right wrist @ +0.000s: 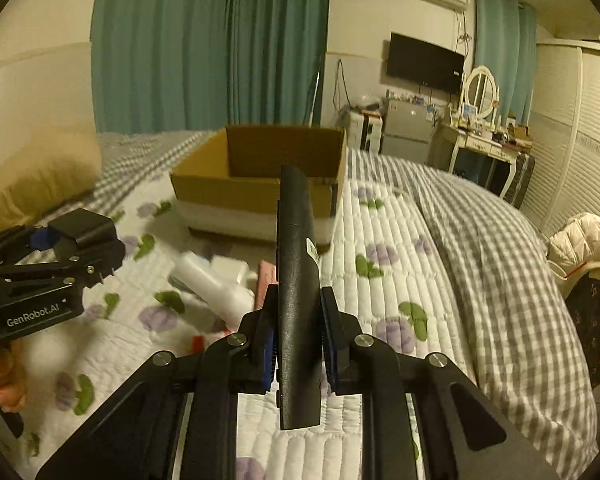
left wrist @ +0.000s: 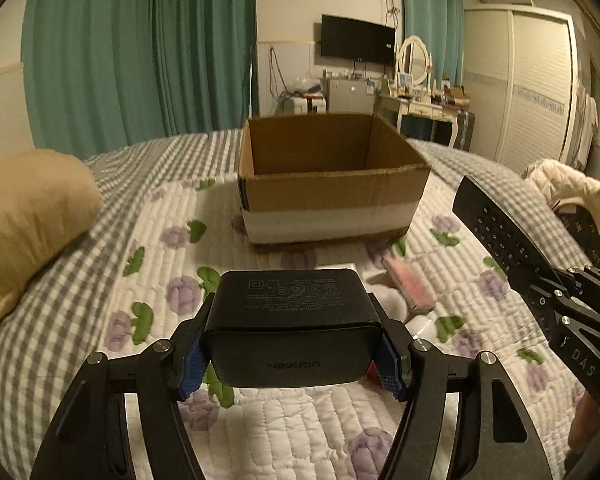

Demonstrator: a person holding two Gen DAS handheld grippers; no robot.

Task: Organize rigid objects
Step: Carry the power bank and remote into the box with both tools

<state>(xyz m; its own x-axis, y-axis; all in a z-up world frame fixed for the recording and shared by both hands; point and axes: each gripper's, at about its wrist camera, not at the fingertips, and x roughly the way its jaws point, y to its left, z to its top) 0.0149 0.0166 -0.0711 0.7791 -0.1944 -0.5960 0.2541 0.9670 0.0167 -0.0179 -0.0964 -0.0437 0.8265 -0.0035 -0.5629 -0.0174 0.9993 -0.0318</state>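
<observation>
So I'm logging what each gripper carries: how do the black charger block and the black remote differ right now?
The charger block is short and boxy; the remote is long and slim. The charger shows printed text and a brand name; the remote shows rows of buttons. The left gripper clamps the charger across its width, lying flat; the right gripper holds the remote on edge, pointing ahead. Both are black, lifted off the quilt, and short of the cardboard box.

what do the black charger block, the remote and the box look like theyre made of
Charger block: likely hard matte plastic, smooth with printed markings. Remote: seemingly matte black plastic, key rows visible in the left view. Box: brown corrugated cardboard, raw cut rim, white band low down.
</observation>
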